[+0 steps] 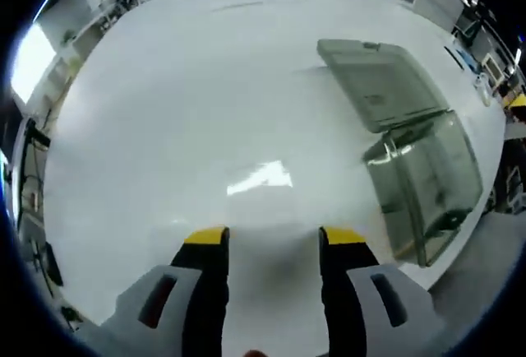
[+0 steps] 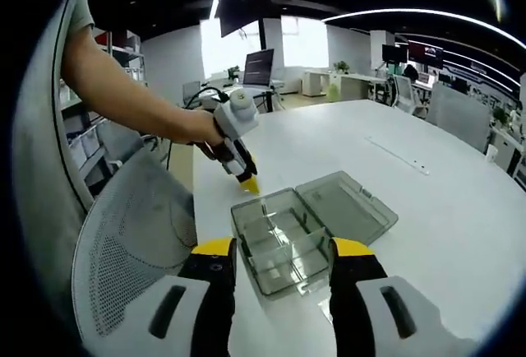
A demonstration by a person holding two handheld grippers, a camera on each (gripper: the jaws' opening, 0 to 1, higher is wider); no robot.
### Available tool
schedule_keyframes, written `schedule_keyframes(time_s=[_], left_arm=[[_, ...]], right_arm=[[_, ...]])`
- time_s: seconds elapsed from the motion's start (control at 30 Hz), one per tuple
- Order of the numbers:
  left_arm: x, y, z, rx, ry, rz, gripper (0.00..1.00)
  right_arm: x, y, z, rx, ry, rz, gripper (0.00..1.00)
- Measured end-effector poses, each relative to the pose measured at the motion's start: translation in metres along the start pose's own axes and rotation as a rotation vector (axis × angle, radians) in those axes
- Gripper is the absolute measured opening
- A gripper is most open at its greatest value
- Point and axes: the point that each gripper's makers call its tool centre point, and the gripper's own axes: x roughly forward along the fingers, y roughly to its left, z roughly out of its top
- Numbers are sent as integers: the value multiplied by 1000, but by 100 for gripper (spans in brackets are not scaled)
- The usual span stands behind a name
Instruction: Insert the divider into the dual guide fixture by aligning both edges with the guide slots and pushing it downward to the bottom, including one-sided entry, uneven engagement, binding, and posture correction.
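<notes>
- White table [image 1: 189,110] stretches ahead of our spread, empty left gripper [image 1: 273,238].
- Beyond our right gripper [image 2: 283,250], also spread and empty, we see the open clear box [image 2: 308,225].

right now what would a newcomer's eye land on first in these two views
First the clear grey compartment box lying open on the white table, its lid folded flat beside it, just past the right tool, whose yellow-tipped jaws stand open. Next the left tool, held in a hand, pointing down at the table behind the box.
</notes>
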Motion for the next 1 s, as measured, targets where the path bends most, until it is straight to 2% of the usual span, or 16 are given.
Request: schedule_keyframes(time_s=[0.23, 0.4, 0.63, 1.0], left_arm=[[2, 3, 1, 8, 9, 22, 39], [2, 4, 2, -16, 12, 41, 39], [3, 0, 4, -16, 11, 37, 33], [2, -2, 1, 0, 31, 25, 32]], right_arm=[[-2, 0, 0, 0, 1, -3, 41], [-3, -3, 0, 6, -3, -12, 40], [-4, -3, -1, 7, -2, -10, 40], [-6, -5, -4, 24, -4, -15, 40]])
